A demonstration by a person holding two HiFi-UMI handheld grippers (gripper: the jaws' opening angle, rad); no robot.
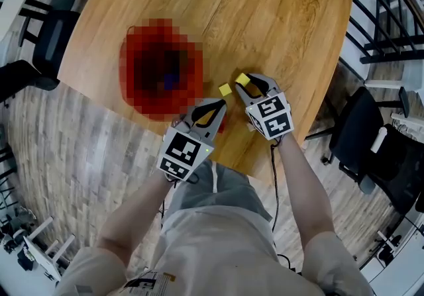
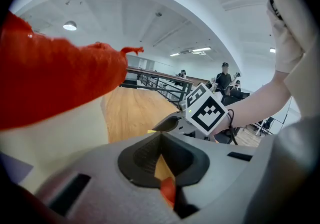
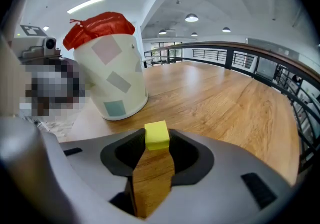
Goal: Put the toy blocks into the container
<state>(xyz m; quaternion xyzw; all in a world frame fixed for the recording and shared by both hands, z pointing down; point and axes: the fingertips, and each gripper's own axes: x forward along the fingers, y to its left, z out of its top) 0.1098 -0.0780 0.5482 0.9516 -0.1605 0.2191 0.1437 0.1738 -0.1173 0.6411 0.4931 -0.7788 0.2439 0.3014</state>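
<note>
Two yellow blocks are in my view. My right hand-held gripper point(image 1: 243, 83) pinches one yellow block point(image 3: 157, 135) between its tips. The second yellow block point(image 1: 225, 90) lies just beside it on the tabletop point(image 1: 265, 16). My left hand-held gripper point(image 1: 220, 104) has its tips pressed together with nothing between them, and a red block point(image 2: 168, 190) shows through the gap behind the tips. The container point(image 3: 112, 75), white with a red lining, stands upright on the left, near both grippers.
</note>
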